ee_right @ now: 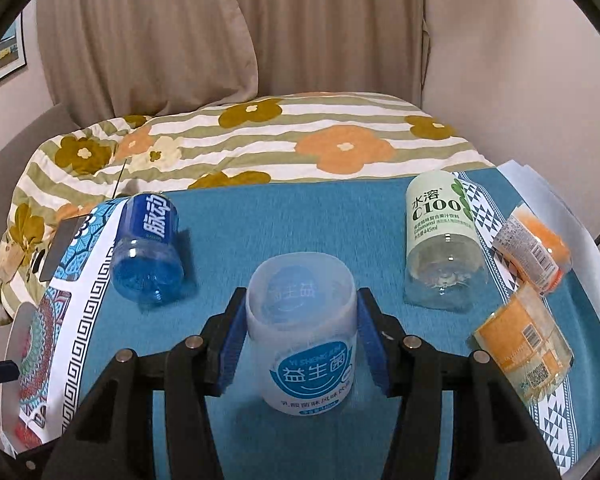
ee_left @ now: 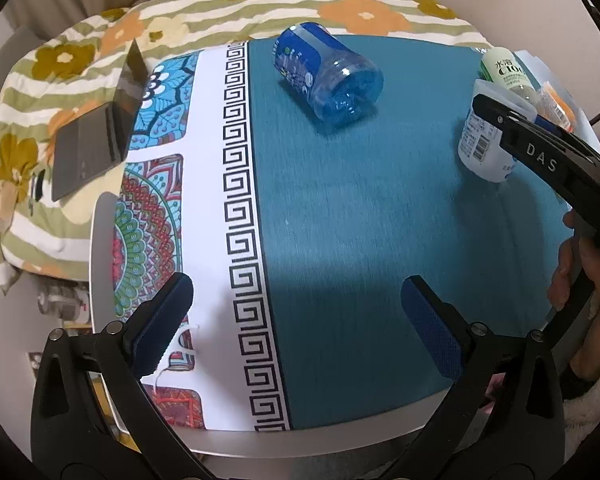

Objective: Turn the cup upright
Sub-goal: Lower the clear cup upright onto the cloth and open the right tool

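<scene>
A translucent white cup (ee_right: 306,344) with a blue round label stands upright, open mouth up, on the teal table mat (ee_right: 332,216). My right gripper (ee_right: 302,328) has its blue pads against the cup's two sides, shut on it. In the left wrist view the same cup (ee_left: 486,136) is at the right with the right gripper's finger (ee_left: 540,148) across it. My left gripper (ee_left: 296,320) is open and empty above the mat's near part. A blue cup (ee_left: 326,76) lies on its side at the far middle, also visible in the right wrist view (ee_right: 148,248).
A clear cup with a green C100 label (ee_right: 444,236) lies on its side at the right. Two orange-labelled cups (ee_right: 528,248) (ee_right: 524,352) lie near the right edge. A laptop (ee_left: 100,132) sits on the flowered bedding (ee_left: 260,4) at the left.
</scene>
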`<state>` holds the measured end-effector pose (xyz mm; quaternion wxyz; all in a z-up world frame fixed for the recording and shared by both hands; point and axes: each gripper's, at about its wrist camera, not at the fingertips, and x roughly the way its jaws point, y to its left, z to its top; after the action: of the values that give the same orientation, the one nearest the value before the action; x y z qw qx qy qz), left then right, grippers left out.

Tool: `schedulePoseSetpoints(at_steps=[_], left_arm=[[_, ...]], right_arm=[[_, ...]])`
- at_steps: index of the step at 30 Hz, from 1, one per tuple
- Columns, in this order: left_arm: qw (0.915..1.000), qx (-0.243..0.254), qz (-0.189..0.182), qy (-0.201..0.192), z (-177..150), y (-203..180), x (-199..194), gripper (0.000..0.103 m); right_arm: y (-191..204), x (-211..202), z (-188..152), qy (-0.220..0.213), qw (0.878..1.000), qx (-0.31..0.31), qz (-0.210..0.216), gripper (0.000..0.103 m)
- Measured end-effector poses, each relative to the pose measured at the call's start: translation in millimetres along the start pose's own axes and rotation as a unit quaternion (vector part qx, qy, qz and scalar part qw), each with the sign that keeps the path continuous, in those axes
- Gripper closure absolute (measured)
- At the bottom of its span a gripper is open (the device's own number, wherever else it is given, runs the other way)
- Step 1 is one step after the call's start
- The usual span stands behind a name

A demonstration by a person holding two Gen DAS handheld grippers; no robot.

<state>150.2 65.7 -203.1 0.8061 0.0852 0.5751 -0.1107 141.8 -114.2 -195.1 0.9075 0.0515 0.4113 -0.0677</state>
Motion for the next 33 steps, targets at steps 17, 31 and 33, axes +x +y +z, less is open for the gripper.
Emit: schedulePoseSetpoints(at_steps=[17,31,33], left_arm=[[0.9999,-0.007,0.001,-0.008,-5,-14,-8,0.000],[0.9979,-0.034,0.026,-0.048,-13,-21,-51,0.000],[0.9966,-0.041,0.026,-0.066,-12,-26,-67,0.000]], right_arm=[[-3,-16,-21,0.027,0.999,-0.015,0.016,0.048],[-21,-45,-12,0.008,0.999,0.002,0.035,0.000],[-23,-63,-6,0.000,0.999,-0.013,0.038,0.000]])
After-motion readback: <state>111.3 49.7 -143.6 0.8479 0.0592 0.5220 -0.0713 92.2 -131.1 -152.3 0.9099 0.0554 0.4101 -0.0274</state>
